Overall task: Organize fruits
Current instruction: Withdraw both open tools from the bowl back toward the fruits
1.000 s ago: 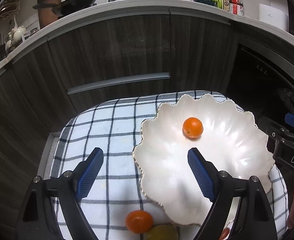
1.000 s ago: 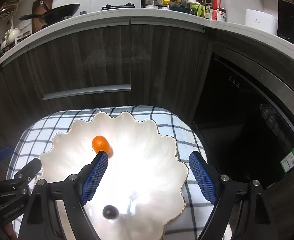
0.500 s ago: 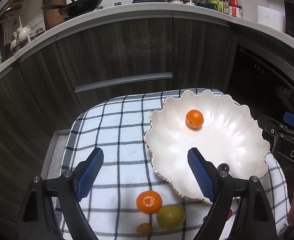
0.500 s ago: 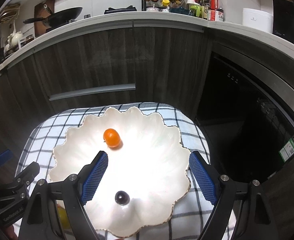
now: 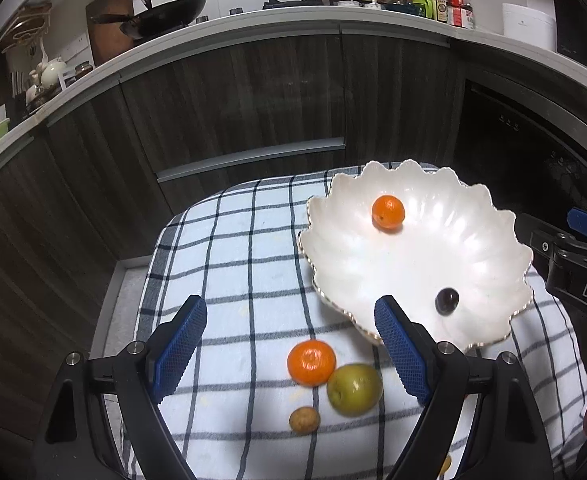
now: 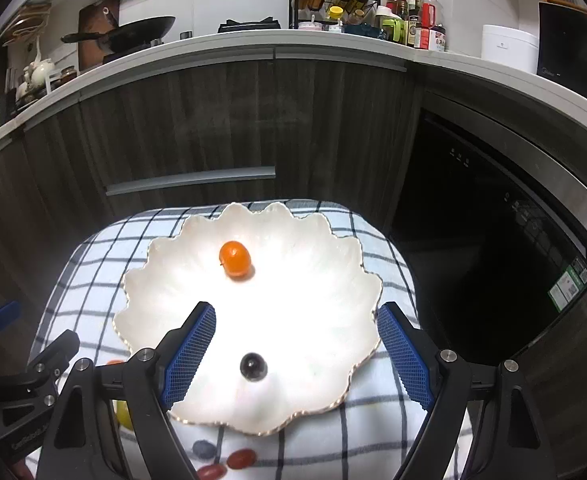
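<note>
A white scalloped bowl (image 5: 473,264) (image 6: 313,300) sits on a checked cloth and holds a small orange (image 5: 388,213) (image 6: 235,257) and a dark grape (image 5: 447,301) (image 6: 253,367). On the cloth near the bowl's front left lie a mandarin (image 5: 311,361), a green fruit (image 5: 354,389) and a small brown fruit (image 5: 304,420). My left gripper (image 5: 289,354) is open and empty above the cloth, over the loose fruits. My right gripper (image 6: 293,356) is open and empty above the bowl's near side. Red and blue small fruits (image 6: 240,458) lie in front of the bowl.
The checked cloth (image 5: 229,264) covers a small table in front of dark kitchen cabinets (image 5: 233,96). A dark oven front (image 6: 493,240) stands to the right. The counter above carries a wok (image 5: 165,16) and bottles.
Both grippers have pulled back and up from the bowl. More of the cloth and the loose fruits have come into view. The grape and orange stay in the bowl.
</note>
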Demonstrator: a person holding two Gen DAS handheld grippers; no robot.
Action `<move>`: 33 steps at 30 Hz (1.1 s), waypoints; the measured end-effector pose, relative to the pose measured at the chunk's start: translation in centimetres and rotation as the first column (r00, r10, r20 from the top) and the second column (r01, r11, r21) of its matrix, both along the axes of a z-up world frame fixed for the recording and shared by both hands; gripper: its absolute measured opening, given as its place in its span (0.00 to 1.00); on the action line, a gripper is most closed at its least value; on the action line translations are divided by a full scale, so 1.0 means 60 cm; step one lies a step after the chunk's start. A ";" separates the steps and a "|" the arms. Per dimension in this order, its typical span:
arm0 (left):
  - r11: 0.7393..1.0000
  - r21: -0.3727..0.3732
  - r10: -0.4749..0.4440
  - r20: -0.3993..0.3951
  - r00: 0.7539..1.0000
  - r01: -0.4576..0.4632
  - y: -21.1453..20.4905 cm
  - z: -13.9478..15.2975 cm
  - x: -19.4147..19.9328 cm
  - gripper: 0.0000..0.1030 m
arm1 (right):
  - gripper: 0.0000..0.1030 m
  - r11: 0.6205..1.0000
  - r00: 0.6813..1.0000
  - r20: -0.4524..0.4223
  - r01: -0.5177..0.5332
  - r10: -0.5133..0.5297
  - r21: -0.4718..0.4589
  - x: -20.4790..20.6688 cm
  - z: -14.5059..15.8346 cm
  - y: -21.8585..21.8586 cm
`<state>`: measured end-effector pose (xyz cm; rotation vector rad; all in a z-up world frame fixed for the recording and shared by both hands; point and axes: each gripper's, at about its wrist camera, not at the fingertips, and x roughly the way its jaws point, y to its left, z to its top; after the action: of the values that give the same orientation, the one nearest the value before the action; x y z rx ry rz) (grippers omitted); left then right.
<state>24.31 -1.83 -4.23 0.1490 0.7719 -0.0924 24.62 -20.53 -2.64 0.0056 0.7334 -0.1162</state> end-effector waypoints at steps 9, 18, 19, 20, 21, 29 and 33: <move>1.000 0.001 -0.006 -0.008 1.000 0.006 0.009 -0.013 -0.032 0.84 | 0.82 1.000 1.000 -0.020 -0.018 0.018 -0.009 -0.032 -0.014 0.013; 0.999 -0.020 -0.035 -0.032 0.999 0.034 -0.006 -0.030 -0.077 0.84 | 0.82 0.999 0.998 -0.052 -0.032 0.031 -0.008 -0.072 -0.028 0.010; 0.999 -0.022 -0.040 -0.036 0.999 0.039 -0.010 -0.033 -0.084 0.84 | 0.82 0.999 0.998 -0.057 -0.032 0.032 -0.007 -0.078 -0.031 0.008; 0.999 -0.025 -0.044 -0.041 0.998 0.043 -0.013 -0.036 -0.089 0.84 | 0.82 0.999 0.997 -0.063 -0.034 0.034 -0.005 -0.083 -0.034 0.007; 0.998 -0.029 -0.049 -0.046 0.998 0.048 -0.016 -0.039 -0.094 0.84 | 0.82 0.999 0.997 -0.071 -0.037 0.036 -0.002 -0.088 -0.038 0.006; 0.996 -0.025 -0.087 -0.071 0.994 0.085 -0.038 -0.061 -0.131 0.84 | 0.82 0.998 0.992 -0.107 -0.065 0.064 -0.012 -0.131 -0.064 0.000; 0.994 -0.025 -0.109 -0.083 0.991 0.107 -0.049 -0.074 -0.146 0.83 | 0.82 0.997 0.990 -0.121 -0.079 0.075 -0.023 -0.147 -0.077 -0.006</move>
<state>15.53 -4.74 -8.67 0.1685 0.8468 -0.2099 15.82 -20.88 -7.25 -0.0561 0.8513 -0.0532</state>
